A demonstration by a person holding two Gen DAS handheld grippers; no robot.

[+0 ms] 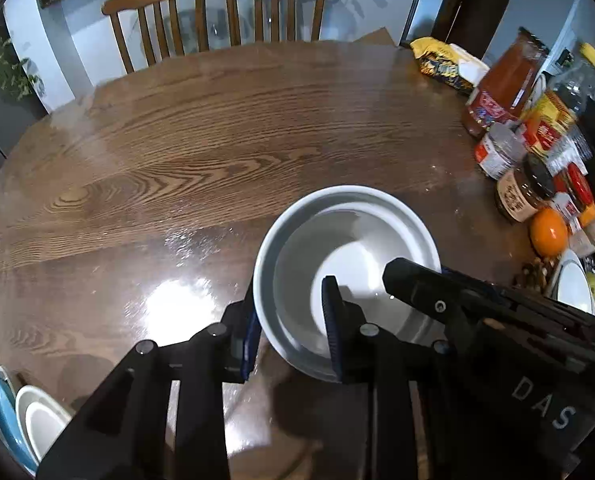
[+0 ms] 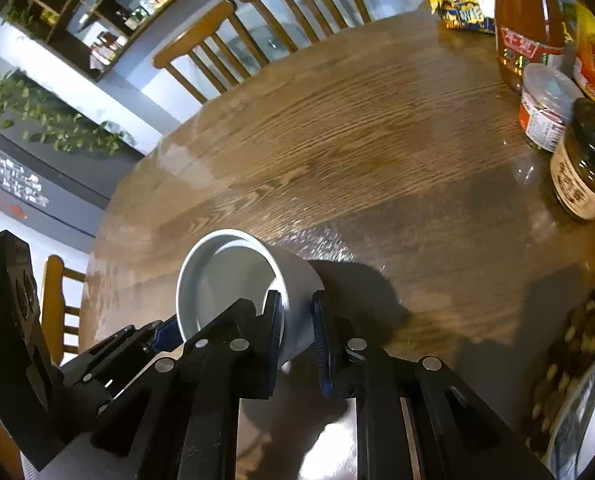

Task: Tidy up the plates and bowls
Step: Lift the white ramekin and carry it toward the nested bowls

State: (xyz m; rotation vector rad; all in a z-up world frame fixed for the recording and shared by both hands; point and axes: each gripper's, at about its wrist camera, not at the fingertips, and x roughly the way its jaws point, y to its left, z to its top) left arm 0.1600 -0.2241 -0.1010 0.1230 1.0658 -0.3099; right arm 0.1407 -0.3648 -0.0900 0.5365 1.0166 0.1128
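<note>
A deep white bowl (image 1: pixel 349 264) sits low over the wooden table (image 1: pixel 217 140), gripped from two sides. My left gripper (image 1: pixel 291 336) is shut on its near rim, one blue-padded finger inside the bowl and one against the outer wall. My right gripper (image 1: pixel 417 284) reaches in from the right onto the opposite rim. In the right wrist view the bowl (image 2: pixel 233 276) appears tilted on its side. My right gripper (image 2: pixel 297 332) pinches its wall there, one finger inside and one outside. My left gripper (image 2: pixel 165 334) shows at the bowl's left edge.
Bottles, jars and snack packs (image 1: pixel 529 128) crowd the table's right side, with an orange (image 1: pixel 549 232), nuts (image 2: pixel 577 340) and a white plate (image 1: pixel 573 288). Blue and white plates (image 1: pixel 21 420) stand on edge at bottom left. Two wooden chairs (image 1: pixel 217 12) stand at the far side.
</note>
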